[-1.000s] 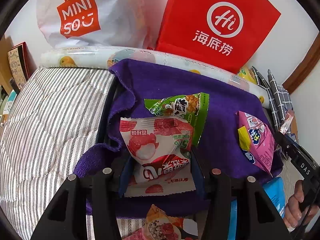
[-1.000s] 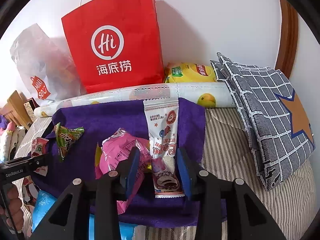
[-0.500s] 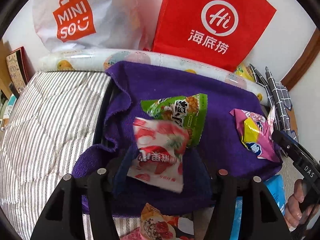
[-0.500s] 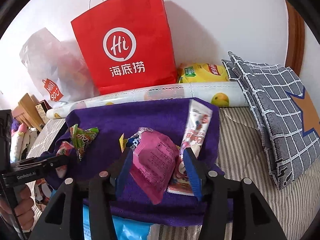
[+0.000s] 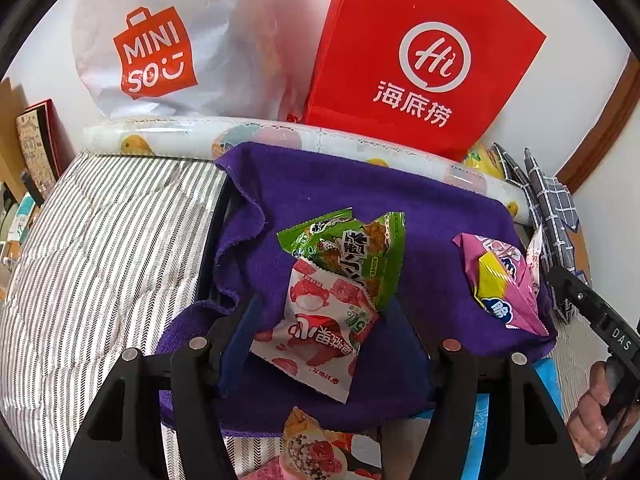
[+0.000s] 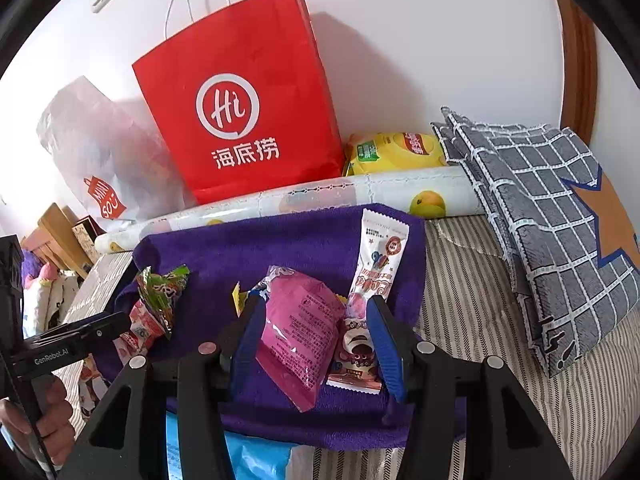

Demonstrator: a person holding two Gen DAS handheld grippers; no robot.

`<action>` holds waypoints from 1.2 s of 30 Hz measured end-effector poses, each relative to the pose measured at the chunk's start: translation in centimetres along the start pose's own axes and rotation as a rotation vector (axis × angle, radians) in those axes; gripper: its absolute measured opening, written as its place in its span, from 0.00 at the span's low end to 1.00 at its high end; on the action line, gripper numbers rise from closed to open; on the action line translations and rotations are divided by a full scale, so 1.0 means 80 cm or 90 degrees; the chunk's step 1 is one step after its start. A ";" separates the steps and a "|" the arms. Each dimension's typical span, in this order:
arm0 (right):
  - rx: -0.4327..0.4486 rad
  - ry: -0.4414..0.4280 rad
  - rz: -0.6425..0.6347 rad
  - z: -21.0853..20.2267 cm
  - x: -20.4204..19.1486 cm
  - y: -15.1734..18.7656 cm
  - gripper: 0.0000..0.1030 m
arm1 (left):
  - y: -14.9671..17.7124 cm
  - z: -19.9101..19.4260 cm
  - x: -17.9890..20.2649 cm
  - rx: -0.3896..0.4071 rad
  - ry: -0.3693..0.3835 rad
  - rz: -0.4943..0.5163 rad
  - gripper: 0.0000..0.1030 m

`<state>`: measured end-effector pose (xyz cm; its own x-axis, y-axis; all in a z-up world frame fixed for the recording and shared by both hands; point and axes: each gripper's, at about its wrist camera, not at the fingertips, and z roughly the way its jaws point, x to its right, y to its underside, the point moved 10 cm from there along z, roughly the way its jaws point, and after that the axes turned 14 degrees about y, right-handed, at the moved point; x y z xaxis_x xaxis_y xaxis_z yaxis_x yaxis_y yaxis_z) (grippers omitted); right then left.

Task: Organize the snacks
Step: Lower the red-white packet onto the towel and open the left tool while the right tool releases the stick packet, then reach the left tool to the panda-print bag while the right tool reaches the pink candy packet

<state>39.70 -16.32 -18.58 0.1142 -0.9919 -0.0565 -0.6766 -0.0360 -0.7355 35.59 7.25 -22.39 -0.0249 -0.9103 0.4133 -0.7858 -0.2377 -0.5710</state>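
A purple towel (image 5: 320,192) lies over a raised surface on the striped bed. In the left wrist view a white-and-red lychee snack packet (image 5: 320,332) lies loose on it between the open fingers of my left gripper (image 5: 328,344), overlapping a green snack packet (image 5: 352,244). In the right wrist view a pink snack packet (image 6: 300,336) and a long white strawberry-bear packet (image 6: 372,280) lie on the towel (image 6: 248,248) between the open fingers of my right gripper (image 6: 316,340). The pink packet also shows at the right of the left wrist view (image 5: 504,284).
A red paper bag (image 6: 240,100) and a white Miniso plastic bag (image 5: 160,48) stand against the wall behind a rolled printed sheet (image 6: 360,196). A yellow chip bag (image 6: 396,152) and grey checked cushion (image 6: 552,216) lie right. More packets (image 5: 316,444) and a blue pack (image 6: 256,456) lie below.
Both grippers opened and released their packets. The lychee packet dropped onto the towel by the green one; the pink packet now lies beside the long white packet. Both grippers pulled back slightly.
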 end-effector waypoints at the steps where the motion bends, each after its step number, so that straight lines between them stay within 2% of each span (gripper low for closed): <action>1: 0.007 0.003 -0.003 -0.003 -0.001 -0.001 0.49 | -0.001 -0.001 0.001 0.003 -0.001 0.003 0.63; 12: 0.070 0.069 -0.051 -0.014 -0.003 -0.007 0.49 | -0.006 -0.012 0.013 0.028 -0.018 0.043 0.63; 17: 0.090 0.071 0.004 -0.036 0.016 -0.012 0.49 | -0.009 -0.018 0.023 0.045 -0.046 0.081 0.63; 20: 0.065 0.065 0.022 -0.048 0.021 -0.005 0.49 | -0.009 -0.020 0.032 0.048 -0.048 0.098 0.63; 25: 0.037 0.081 0.037 -0.075 0.031 0.011 0.49 | -0.007 -0.026 0.048 0.047 -0.020 0.111 0.63; 28: 0.009 0.076 0.053 -0.091 0.035 0.029 0.49 | -0.012 -0.036 0.051 0.064 -0.030 0.124 0.63; 31: -0.001 0.098 0.048 -0.106 0.037 0.052 0.49 | -0.015 -0.048 0.053 0.075 -0.030 0.131 0.63; 36: -0.042 0.084 0.042 -0.122 0.020 0.103 0.49 | -0.012 -0.066 0.058 0.079 0.000 0.120 0.63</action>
<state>27.24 -19.43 -18.13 -0.0263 -0.9996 -0.0107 -0.7260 0.0264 -0.6871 32.94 5.01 -16.17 -0.1642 -0.9428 0.2902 -0.6850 -0.1027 -0.7213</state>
